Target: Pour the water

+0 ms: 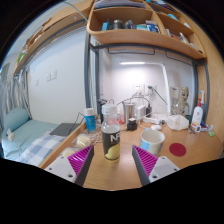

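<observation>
A dark bottle (111,139) with a white cap and a pale label stands upright on the wooden table (112,172), just ahead of my fingers and slightly left of centre. A white cup (152,139) sits to its right, beyond the right finger. My gripper (112,165) is open, its purple pads (75,161) spread wide with only bare table between them. Nothing is held.
A round magenta coaster (177,149) lies right of the cup. Behind are a blue-banded cup (90,118), several jars and containers (130,110), a white box (177,122) and a spray bottle (197,115). A shelf (140,38) hangs overhead.
</observation>
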Demonstrator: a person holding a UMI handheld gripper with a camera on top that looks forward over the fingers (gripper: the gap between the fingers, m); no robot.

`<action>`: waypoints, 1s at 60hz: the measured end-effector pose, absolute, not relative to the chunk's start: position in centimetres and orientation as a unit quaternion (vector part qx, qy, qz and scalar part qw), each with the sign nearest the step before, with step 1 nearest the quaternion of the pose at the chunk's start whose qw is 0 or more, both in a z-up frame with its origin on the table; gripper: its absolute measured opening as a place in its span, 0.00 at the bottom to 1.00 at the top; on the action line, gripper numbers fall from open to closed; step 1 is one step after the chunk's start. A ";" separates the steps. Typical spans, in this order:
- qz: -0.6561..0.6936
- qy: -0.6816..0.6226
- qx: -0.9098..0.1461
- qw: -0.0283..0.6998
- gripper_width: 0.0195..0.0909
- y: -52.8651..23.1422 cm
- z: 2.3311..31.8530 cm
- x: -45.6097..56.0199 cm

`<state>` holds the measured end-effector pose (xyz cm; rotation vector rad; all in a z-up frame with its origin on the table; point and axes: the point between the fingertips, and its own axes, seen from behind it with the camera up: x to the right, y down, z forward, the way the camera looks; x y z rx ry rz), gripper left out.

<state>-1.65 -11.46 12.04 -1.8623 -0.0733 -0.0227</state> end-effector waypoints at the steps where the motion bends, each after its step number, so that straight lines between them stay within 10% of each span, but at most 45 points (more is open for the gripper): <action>1: -0.011 -0.032 -0.802 0.597 0.83 -11.2 12.2 -1.4; 22: -0.038 -0.011 -0.782 0.623 0.78 -8.4 15.3 6.1; 30: -0.031 0.009 -0.760 0.649 0.63 -9.1 17.2 8.9; 34: -0.046 0.019 -0.757 0.652 0.37 -9.7 17.7 11.1; 60: -0.060 0.030 -0.770 0.635 0.12 -14.9 23.5 19.5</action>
